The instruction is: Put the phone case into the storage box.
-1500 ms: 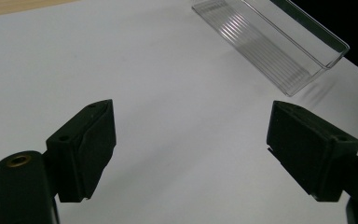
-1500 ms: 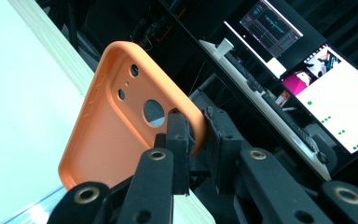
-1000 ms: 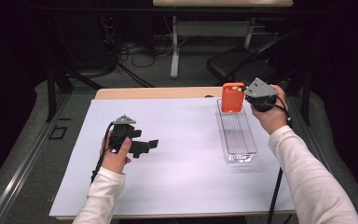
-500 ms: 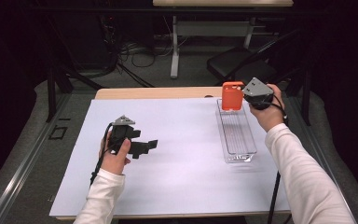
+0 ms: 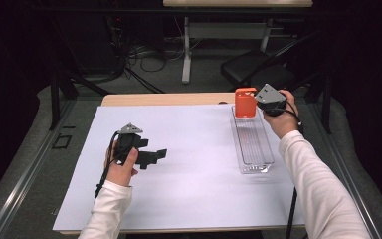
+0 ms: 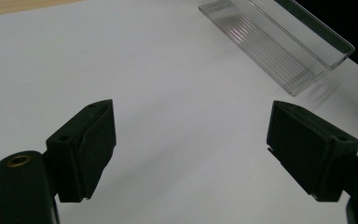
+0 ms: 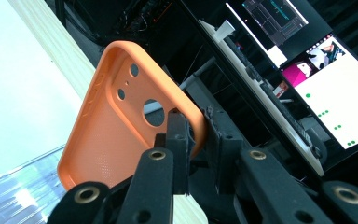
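Above the far end of the clear tray (image 5: 252, 149): orange phone case (image 5: 245, 103) pinched by its edge between the closed jaws of the right gripper (image 7: 198, 140). Near the table's (image 5: 179, 99) left side: left gripper (image 5: 154, 155), jaws wide apart and empty, over white paper (image 5: 194, 164).

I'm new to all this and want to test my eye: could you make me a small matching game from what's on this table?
Things:
1. phone case
2. tray
3. left gripper
4. right gripper

States:
A. clear plastic, lying on the white sheet
B. open, nothing between its fingers
C. orange, pinched by one edge
D. shut on a thin rim

Pairs: 1-C, 2-A, 3-B, 4-D
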The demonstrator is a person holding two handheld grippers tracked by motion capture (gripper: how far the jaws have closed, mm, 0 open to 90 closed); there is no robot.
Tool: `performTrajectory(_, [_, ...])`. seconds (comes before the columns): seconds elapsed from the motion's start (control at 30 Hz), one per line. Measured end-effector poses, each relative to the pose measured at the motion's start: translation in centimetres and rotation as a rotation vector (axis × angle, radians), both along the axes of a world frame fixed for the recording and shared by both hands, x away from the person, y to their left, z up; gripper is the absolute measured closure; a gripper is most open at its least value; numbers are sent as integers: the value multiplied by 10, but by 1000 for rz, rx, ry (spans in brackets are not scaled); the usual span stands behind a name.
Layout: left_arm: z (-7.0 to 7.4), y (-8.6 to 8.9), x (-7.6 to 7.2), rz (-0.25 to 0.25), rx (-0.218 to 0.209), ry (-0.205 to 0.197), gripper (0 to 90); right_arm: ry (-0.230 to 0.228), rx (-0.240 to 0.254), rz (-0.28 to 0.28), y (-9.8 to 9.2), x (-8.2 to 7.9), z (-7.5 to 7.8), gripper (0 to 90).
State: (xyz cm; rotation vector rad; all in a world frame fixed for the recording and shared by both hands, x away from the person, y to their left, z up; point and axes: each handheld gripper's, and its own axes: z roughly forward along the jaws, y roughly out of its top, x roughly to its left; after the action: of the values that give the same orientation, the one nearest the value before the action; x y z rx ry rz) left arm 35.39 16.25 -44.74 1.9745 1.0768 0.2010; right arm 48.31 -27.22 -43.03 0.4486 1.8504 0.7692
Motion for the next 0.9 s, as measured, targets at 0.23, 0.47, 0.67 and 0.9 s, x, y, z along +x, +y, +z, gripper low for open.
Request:
performTrajectory(0.23, [0, 2, 0, 5, -2, 2, 162, -23, -33, 0, 2, 7, -8, 805])
performTrajectory(0.47, [0, 2, -1, 10, -5, 2, 162, -21, -29, -4, 3, 13, -14, 805])
performTrajectory(0.67, [-2, 2, 0, 6, 1, 8, 162, -15, -33, -12, 3, 17, -20, 805])
performTrajectory(0.9, [-3, 1, 0, 10, 1, 5, 162, 0, -23, -24, 0, 22, -26, 804])
